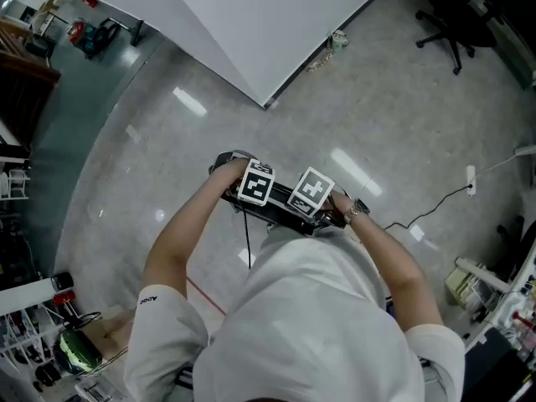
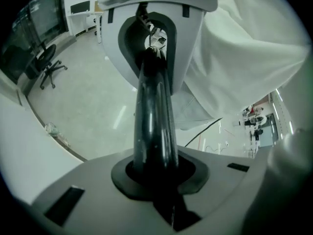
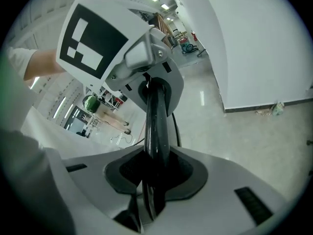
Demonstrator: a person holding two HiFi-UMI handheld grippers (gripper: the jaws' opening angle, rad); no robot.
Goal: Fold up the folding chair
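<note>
Of the folding chair I see only a glossy black tube [image 1: 280,214], held level in front of the person's white shirt; the rest is hidden under the body. My left gripper [image 1: 249,196] and right gripper [image 1: 314,203] sit side by side on it, marker cubes up. In the left gripper view the tube [image 2: 155,116] runs up from my left gripper [image 2: 156,175], which is shut on it, to the right gripper's shell at the top. In the right gripper view the tube [image 3: 157,116] rises from my right gripper [image 3: 155,175], also shut on it.
A white wall panel [image 1: 251,23] ends at a floor corner ahead. A black office chair [image 1: 456,23] stands at the far right, and a cable [image 1: 435,209] crosses the grey floor on the right. Racks and clutter [image 1: 33,325] fill the lower left; a red floor line [image 1: 205,296] passes underfoot.
</note>
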